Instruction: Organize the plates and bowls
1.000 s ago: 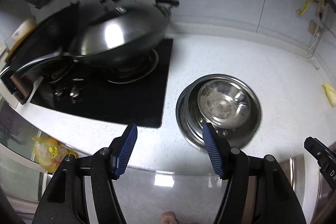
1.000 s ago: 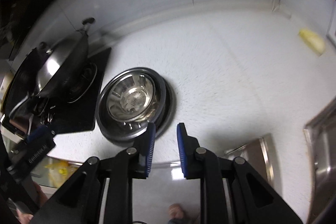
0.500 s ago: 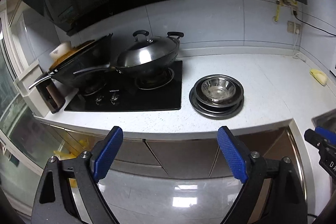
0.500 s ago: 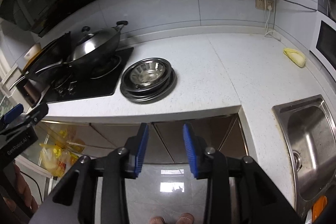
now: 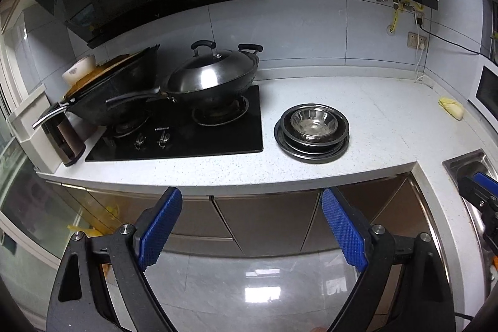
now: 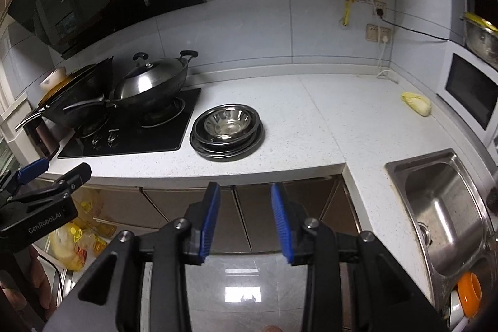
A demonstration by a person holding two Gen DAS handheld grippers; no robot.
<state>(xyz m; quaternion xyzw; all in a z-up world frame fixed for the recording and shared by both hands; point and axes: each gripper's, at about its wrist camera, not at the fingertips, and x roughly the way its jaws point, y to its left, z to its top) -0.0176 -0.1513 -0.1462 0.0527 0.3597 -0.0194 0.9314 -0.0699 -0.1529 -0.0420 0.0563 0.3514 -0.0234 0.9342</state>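
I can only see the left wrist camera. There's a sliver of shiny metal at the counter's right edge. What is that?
Observer: It is a stainless steel sink set into the white speckled counter. The right wrist view shows its whole basin, with a drain at the bottom.
Visitor: And that black and blue thing poking in near it, is it carrying a dish?
Observer: No. That is the right gripper. Its jaws stand apart with nothing between them, out over the floor in front of the cabinets.
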